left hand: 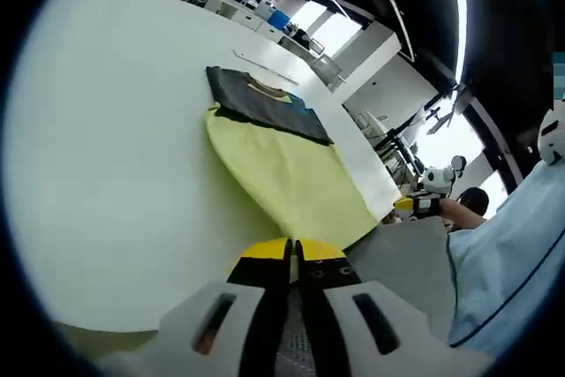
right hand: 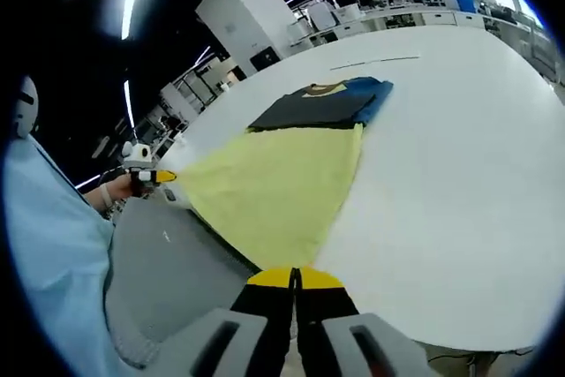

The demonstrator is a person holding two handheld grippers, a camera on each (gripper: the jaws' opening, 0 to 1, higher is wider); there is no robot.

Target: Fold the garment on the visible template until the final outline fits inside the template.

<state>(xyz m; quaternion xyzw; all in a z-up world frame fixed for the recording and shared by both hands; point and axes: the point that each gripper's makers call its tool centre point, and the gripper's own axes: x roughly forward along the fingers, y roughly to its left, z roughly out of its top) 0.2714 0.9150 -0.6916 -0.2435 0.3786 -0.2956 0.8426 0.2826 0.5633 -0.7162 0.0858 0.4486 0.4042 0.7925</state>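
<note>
The garment [left hand: 274, 143] is pale yellow and dark grey with a blue edge; the table [left hand: 115, 156] is white.

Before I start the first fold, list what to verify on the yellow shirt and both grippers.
1. Left gripper shut on a hem corner of the yellow fabric garment with dark grey and blue top: ok.
2. Right gripper shut on the other hem corner: ok.
3. Hem stretched taut between the two grippers: ok.
4. Collar end lying flat on the white table: ok.
5. Template outline under the garment: cannot tell; thin marks show beyond the collar.
6. Whole garment in view: ok.
</note>
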